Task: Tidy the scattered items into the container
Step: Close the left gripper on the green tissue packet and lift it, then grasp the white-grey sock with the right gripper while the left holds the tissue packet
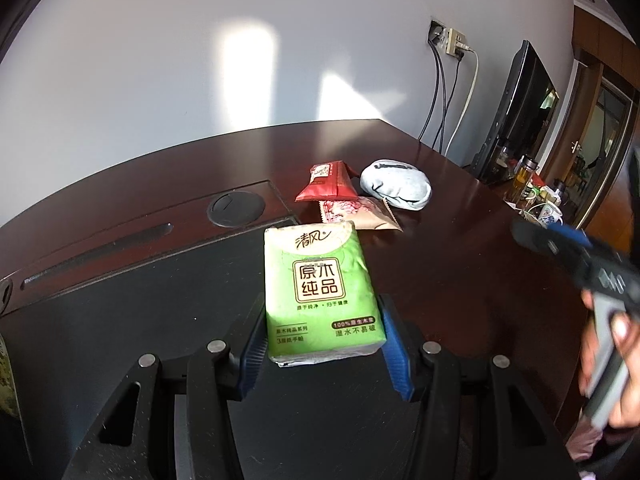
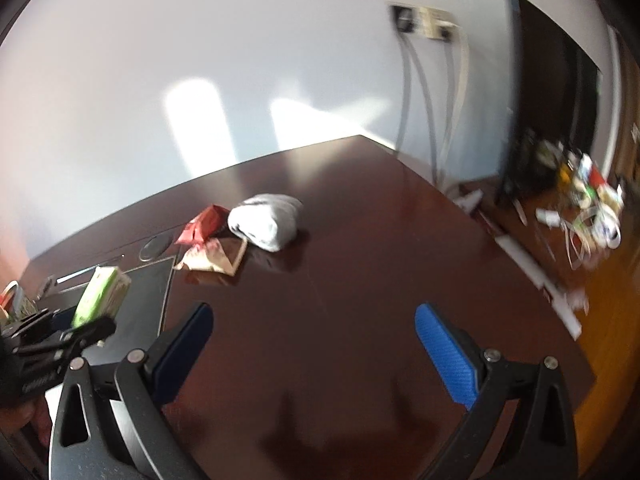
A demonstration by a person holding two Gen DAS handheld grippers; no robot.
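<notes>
My left gripper (image 1: 324,320) is shut on a green tissue pack (image 1: 320,288) and holds it above the dark mat. The pack also shows at the left of the right wrist view (image 2: 100,296). Beyond it on the brown desk lie a red packet (image 1: 328,184), a beige and pink snack packet (image 1: 360,214) and a rolled grey cloth bundle (image 1: 396,186); they also show in the right wrist view as the red packet (image 2: 204,222), snack packet (image 2: 214,258) and bundle (image 2: 266,220). My right gripper (image 2: 314,332) is open and empty above the bare desk. No container is clearly visible.
A black desk mat (image 1: 120,320) and a round cable cover (image 1: 236,208) lie on the left of the desk. A monitor (image 1: 516,112) and a cluttered side table (image 2: 580,200) stand at the right. Cables (image 1: 444,96) hang down the wall.
</notes>
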